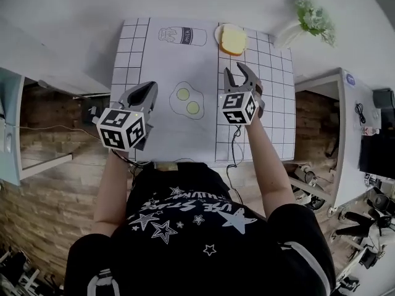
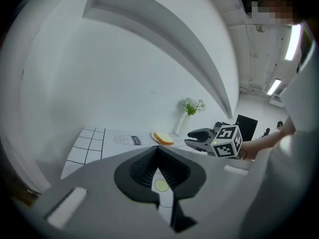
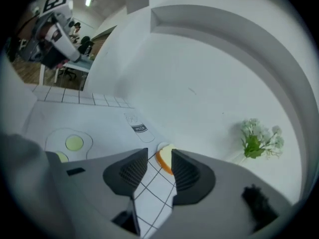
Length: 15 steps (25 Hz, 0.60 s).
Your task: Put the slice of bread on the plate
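Squarish bread slice (image 1: 234, 40), apparently on round plate (image 1: 217, 34).

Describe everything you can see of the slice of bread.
The slice of bread is a pale yellow square with rounded corners and a darker orange-brown crust. It looks whole and lies flat on a small white plate at the far edge of the gridded mat, covering most of it. Nothing but the plate touches it.

Bright, even overhead light — soft shadows; strong fisheye warp, dark vignetted corners, near parts blurred.
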Available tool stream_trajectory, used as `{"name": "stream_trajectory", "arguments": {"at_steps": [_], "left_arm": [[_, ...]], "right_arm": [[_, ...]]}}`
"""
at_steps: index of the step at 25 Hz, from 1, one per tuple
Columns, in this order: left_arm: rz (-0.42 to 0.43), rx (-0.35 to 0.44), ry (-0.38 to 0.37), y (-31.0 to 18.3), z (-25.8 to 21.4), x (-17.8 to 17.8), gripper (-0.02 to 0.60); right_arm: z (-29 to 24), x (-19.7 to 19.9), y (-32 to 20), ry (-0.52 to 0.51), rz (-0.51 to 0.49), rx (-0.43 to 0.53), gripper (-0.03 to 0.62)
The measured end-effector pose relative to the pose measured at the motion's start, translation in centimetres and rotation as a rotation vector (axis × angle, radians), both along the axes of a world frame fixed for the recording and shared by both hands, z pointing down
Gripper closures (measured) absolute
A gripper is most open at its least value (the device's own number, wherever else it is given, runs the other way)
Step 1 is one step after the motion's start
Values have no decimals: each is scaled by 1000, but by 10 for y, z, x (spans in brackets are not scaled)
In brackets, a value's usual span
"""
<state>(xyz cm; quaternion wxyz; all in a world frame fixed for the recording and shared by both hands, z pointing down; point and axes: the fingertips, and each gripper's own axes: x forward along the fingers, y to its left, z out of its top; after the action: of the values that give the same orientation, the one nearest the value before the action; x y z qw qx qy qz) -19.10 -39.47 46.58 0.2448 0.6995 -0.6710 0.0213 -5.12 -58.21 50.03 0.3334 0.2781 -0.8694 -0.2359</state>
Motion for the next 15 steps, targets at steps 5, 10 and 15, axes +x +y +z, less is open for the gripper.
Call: {"name": "stream_trajectory", "arguments": {"at_steps": [5, 10, 15], "left_arm": [[60, 52, 12, 26, -15, -12, 572], [140, 83, 3, 61, -27, -14, 572], [241, 112, 1, 88, -31, -14, 572]], "right_arm": [[-37, -1, 42, -187, 133, -122, 440], [-54, -1, 98, -399, 204, -283, 479], [-67, 4, 155, -459, 251, -256, 536]]}}
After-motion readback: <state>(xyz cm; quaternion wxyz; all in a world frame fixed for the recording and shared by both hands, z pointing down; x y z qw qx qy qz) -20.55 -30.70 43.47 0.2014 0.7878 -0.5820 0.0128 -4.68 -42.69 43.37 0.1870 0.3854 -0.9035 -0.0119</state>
